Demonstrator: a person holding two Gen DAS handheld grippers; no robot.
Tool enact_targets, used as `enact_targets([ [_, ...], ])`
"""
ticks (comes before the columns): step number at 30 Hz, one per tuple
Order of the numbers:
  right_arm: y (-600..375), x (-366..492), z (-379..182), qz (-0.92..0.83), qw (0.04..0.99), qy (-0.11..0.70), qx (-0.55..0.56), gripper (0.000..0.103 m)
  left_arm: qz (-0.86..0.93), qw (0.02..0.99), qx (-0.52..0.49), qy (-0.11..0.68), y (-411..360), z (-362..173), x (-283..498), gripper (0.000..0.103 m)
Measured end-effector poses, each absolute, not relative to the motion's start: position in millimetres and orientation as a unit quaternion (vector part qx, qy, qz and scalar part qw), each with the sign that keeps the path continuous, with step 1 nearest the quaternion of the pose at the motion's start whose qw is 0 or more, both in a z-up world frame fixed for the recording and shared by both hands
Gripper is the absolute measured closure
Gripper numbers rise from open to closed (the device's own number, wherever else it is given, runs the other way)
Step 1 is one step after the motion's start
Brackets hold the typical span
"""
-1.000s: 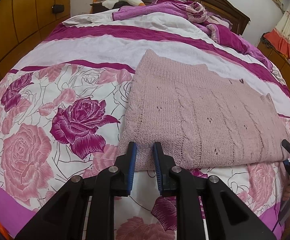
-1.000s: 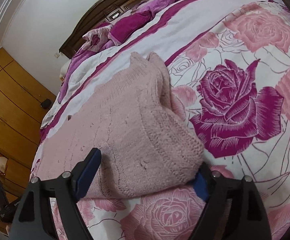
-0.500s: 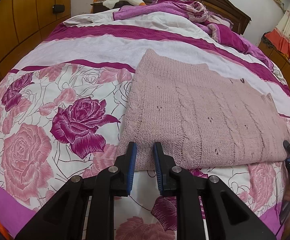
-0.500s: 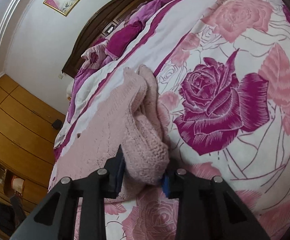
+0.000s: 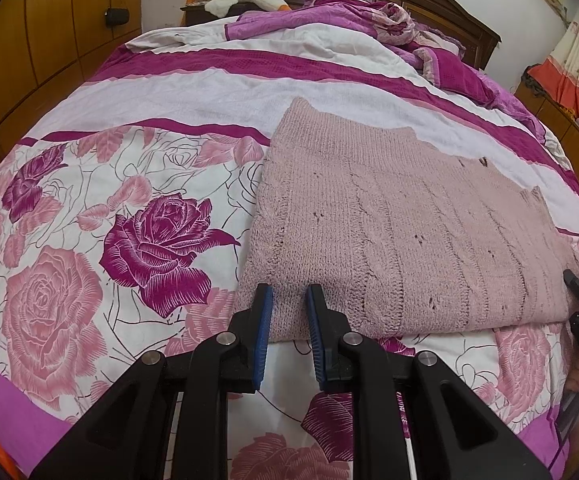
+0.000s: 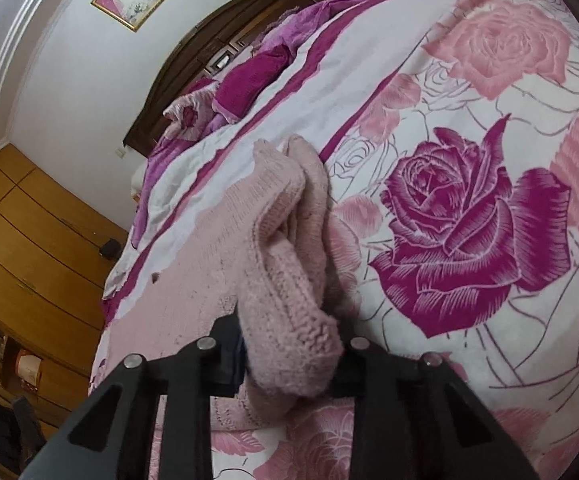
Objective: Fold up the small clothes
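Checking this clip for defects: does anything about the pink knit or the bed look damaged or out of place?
The pink sweater shows small dark holes scattered across its knit, as if snagged or worn. The right gripper has bunched one corner. Nothing else stands out.

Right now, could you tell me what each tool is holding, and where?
The right tool pinches the pink knitted garment at its near right corner. The left tool straddles the near left edge, still open.

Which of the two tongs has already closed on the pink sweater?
The right tongs: they pinch the pink sweater corner. The left tongs have a gap, only straddling its edge.
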State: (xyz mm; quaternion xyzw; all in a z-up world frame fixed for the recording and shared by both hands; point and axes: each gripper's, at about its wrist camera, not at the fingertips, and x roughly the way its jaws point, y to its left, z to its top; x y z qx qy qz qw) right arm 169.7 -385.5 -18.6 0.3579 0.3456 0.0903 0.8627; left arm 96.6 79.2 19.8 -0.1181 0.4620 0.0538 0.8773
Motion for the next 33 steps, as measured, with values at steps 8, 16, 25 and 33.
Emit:
enact_targets([
  [8,-389,172,-23,0.086,0.854,0.351,0.373,0.067,0.056,0.879,-0.111,0.461,77,20,96,0.103],
  [16,-395,177,-24,0.076,0.846,0.347,0.398,0.068,0.049,0.876,-0.124,0.463,80,24,91,0.103],
  [25,-383,171,4,0.064,0.868,0.331,0.364,0.076,0.043,0.870,-0.135,0.473,88,30,80,0.103],
  [33,-360,175,42,0.067,0.887,0.315,0.331,0.076,0.040,0.875,-0.137,0.462,99,43,71,0.103],
])
